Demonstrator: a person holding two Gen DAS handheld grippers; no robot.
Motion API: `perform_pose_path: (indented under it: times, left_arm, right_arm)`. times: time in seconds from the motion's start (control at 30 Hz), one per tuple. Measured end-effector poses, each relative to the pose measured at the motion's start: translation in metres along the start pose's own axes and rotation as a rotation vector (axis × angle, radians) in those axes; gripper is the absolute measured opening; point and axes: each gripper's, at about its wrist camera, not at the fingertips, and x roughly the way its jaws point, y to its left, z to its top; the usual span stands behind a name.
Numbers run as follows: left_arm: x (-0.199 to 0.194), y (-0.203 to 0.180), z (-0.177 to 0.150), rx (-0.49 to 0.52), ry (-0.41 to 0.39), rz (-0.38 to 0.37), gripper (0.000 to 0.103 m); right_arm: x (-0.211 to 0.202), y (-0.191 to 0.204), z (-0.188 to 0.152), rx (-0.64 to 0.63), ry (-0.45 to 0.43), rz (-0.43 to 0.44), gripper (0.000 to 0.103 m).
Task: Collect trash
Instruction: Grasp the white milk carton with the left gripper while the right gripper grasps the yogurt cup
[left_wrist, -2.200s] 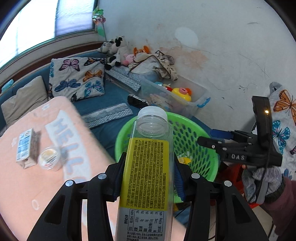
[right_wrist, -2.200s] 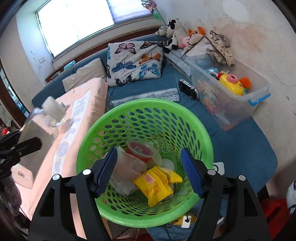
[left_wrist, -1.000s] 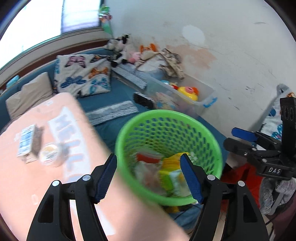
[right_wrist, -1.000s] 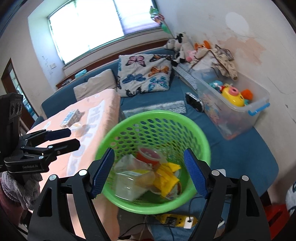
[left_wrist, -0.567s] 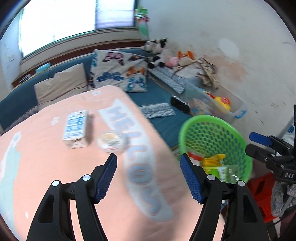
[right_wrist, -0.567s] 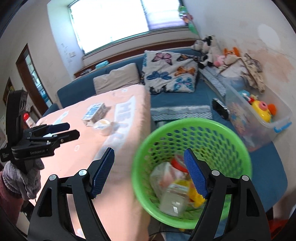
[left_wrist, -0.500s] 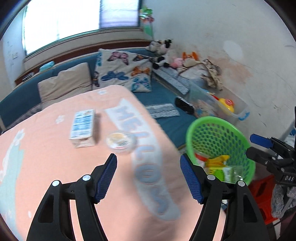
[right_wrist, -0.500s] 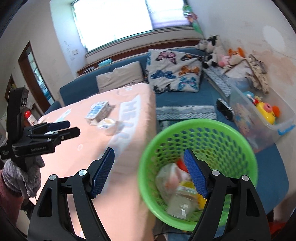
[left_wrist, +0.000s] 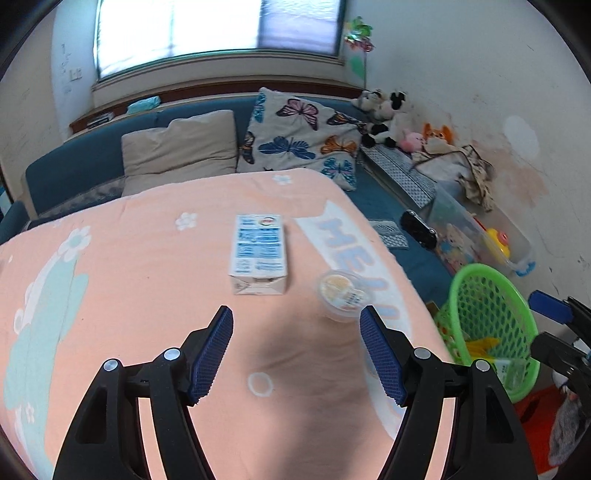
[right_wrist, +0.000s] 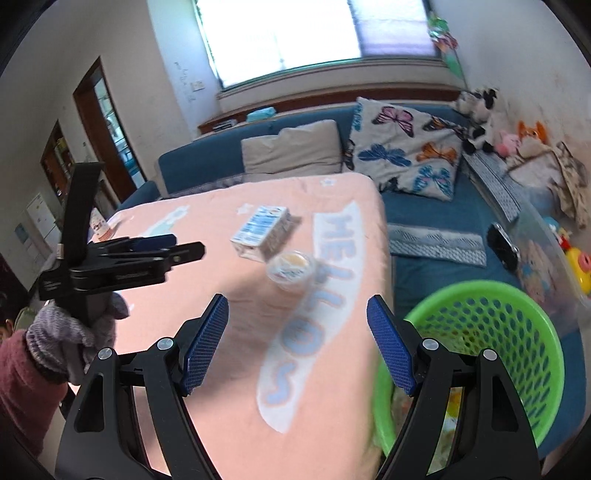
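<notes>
From the left wrist view, the left gripper (left_wrist: 295, 350) hangs over the near part of a table draped in a soft peach fleece cloth (left_wrist: 129, 295) printed with pale flowers and blue letters; its black plastic arms are spread wide with nothing between the ribbed blue pads (left_wrist: 212, 350); beyond the fingertips a rectangular white-and-blue paper milk carton (left_wrist: 258, 254) lies flat on the cloth toward the table's far edge; just right of it, close to the right edge, stands a small round clear-plastic cup (left_wrist: 343, 295) with a printed foil lid, near the carton but apart from it; off the table's right edge a bright green perforated plastic basket (left_wrist: 491, 306) sits lower down, holding a yellow wrapper and a clear bottle with a green label; at the frame's right edge the right gripper (left_wrist: 554, 325) shows as a blue pad above a black arm.

From the right wrist view, the right gripper (right_wrist: 297, 345) is likewise released, its textured blue pads (right_wrist: 391, 350) wide apart and holding nothing, above the table's right edge; the carton (right_wrist: 264, 225) and the cup (right_wrist: 291, 271) lie ahead, slightly blurred; the basket (right_wrist: 517, 314) sits at lower right, beside the table's corner; at left the left gripper (right_wrist: 166, 247) shows side-on, held by a hand in a grey knitted glove (right_wrist: 70, 328), its fingers overlapping so their spread cannot be told here.
</notes>
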Motion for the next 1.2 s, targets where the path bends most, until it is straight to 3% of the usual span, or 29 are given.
perform_pose_path:
  times: [0.33, 0.7, 0.87, 1.2]
  left_arm:
    - [0.022, 0.028, 0.02, -0.041, 0.011, 0.015, 0.069]
    - [0.056, 0.051, 0.044, -0.077, 0.029, 0.008, 0.071]
    - [0.078, 0.051, 0.048, -0.082, 0.049, -0.003, 0.073]
    - [0.118, 0.045, 0.055, -0.078, 0.099, -0.012, 0.08]
  right_arm:
    - [0.071, 0.016, 0.016, -0.064, 0.076, -0.004, 0.077]
    - [0.158, 0.023, 0.014, -0.133, 0.173, -0.012, 0.086]
    - [0.179, 0.021, 0.011, -0.154, 0.195, -0.034, 0.09]
    - [0.207, 0.006, 0.009, -0.125, 0.221, -0.034, 0.088]
